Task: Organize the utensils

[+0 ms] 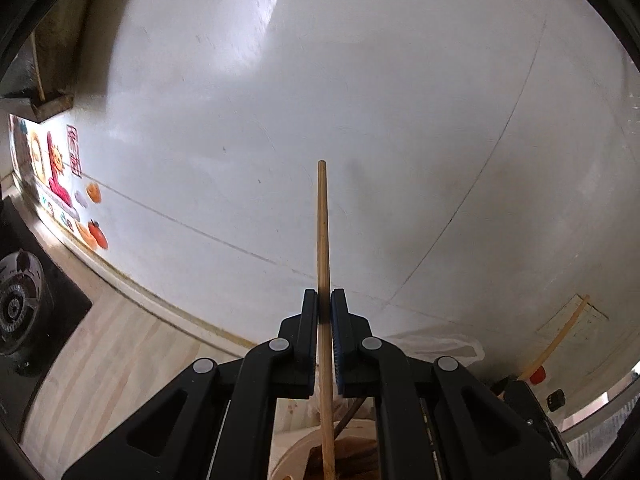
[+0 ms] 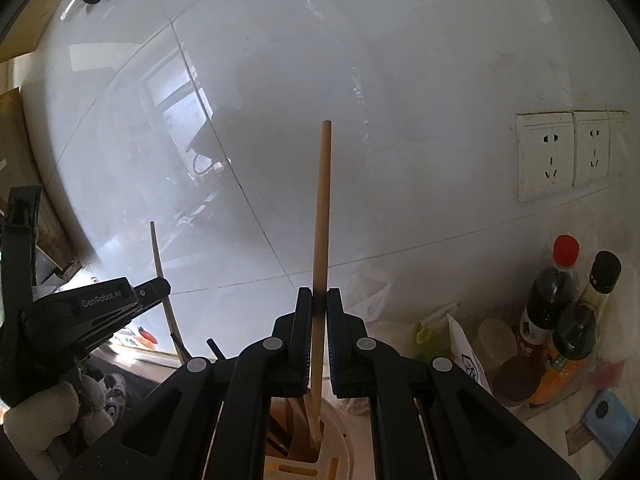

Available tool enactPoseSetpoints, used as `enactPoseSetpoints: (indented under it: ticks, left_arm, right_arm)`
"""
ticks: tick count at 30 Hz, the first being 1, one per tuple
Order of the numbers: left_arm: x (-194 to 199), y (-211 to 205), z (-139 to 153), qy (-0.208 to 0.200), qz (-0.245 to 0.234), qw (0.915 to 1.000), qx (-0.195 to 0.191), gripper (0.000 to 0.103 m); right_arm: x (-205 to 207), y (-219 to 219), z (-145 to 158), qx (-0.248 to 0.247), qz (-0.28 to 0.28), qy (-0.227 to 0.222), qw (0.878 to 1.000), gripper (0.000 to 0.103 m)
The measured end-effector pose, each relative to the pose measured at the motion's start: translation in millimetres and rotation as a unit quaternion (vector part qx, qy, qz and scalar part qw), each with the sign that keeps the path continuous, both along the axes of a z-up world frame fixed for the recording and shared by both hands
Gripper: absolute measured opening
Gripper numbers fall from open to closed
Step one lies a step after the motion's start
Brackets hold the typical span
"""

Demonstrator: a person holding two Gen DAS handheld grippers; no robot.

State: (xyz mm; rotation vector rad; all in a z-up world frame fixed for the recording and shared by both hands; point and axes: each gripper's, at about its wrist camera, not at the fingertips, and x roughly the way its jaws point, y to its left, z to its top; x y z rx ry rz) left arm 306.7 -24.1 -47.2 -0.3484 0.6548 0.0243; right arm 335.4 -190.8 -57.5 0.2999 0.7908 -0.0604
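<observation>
Left wrist view: your left gripper (image 1: 324,300) clamps a stick (image 1: 323,236), long axis upright, tip toward bare wall (image 1: 400,100), foot in a holder (image 1: 296,456), right wrist view: your right gripper (image 2: 319,298) clamps another stick (image 2: 322,208), upright, above the holder (image 2: 340,440), bottles (image 2: 560,320) at the counter's right edge.

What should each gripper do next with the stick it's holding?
Probably lower both straight down and only then open the jaws. The left gripper is shut on a wooden chopstick whose lower end reaches down to the round holder below. The right gripper is shut on another wooden stick, its lower end among other utensils in a cream slotted holder.
</observation>
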Motion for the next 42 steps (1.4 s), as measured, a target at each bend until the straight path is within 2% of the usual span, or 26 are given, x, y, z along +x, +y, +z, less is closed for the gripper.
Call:
enactPoseSetpoints:
  ticks: [3,7,13,17,18,20,21,22,23,24,25,27,28,29,31,32,34,38,42]
  left_arm:
    - [-2,-2,2,-0.020,-0.001,0.9997,0.015,0.004]
    - [-1,-6,1,-0.023,-0.010,0.9993,0.026,0.004]
    - [-9,-9,-2,-0.017,-0.025,0.9989,0.037,0.004]
    - [-14,-13,-3,0.002,-0.048,0.9976,0.049,0.006]
    - [-16,-14,-3,0.012,-0.056,0.9971,0.050,0.008]
    - [-22,-14,0,0.036,-0.065,0.9959,0.052,0.022]
    - [-27,-12,3,0.043,-0.064,0.9954,0.058,0.049]
    - [-33,-11,5,0.043,-0.063,0.9952,0.062,0.077]
    - [-39,-9,9,0.041,-0.063,0.9953,0.061,0.086]
    - [-47,-5,13,0.038,-0.062,0.9954,0.061,0.093]
    - [-56,-3,17,0.041,-0.060,0.9951,0.066,0.094]
    - [-72,0,19,0.051,-0.057,0.9938,0.082,0.097]
    - [-78,0,19,0.055,-0.052,0.9928,0.093,0.103]
    - [-87,0,19,0.061,-0.047,0.9913,0.107,0.103]
    - [-100,-1,17,0.070,-0.045,0.9875,0.134,0.103]
    - [-104,-1,16,0.074,-0.043,0.9863,0.141,0.103]
    - [-115,-2,13,0.080,-0.046,0.9839,0.153,0.103]
    - [-131,-1,15,0.084,-0.046,0.9825,0.160,0.103]
    - [-147,0,22,0.086,-0.058,0.9814,0.161,0.103]
  right_arm:
    - [-2,0,1,-0.002,0.001,-0.004,1.000,0.007]
    - [-3,0,2,-0.005,0.002,-0.006,1.000,0.007]
    - [-6,-1,4,-0.005,0.006,-0.005,1.000,0.007]
    - [-6,1,2,0.001,0.024,0.007,1.000,0.007]
    - [-5,3,1,0.004,0.034,0.015,0.999,0.007]
    - [-6,5,1,0.006,0.048,0.027,0.998,0.008]
    - [-6,5,0,0.011,0.055,0.035,0.998,0.008]
    - [-7,3,1,0.016,0.060,0.041,0.997,0.013]
    - [-10,0,4,0.020,0.059,0.047,0.997,0.019]
    - [-13,-2,6,0.022,0.057,0.047,0.997,0.036]
    - [-17,-6,11,0.027,0.054,0.046,0.997,0.050]
    - [-26,-11,19,0.030,0.049,0.045,0.997,0.057]
    - [-30,-12,23,0.027,0.045,0.047,0.998,0.058]
    - [-36,-14,28,0.020,0.042,0.053,0.998,0.060]
    - [-44,-12,32,-0.003,0.032,0.072,0.997,0.077]
    - [-51,-11,33,-0.014,0.027,0.083,0.996,0.081]
    - [-62,-7,34,-0.042,0.019,0.095,0.994,0.098]
    - [-82,13,37,-0.115,0.012,0.114,0.987,0.102]
    - [-100,21,46,-0.131,0.003,0.122,0.984,0.103]
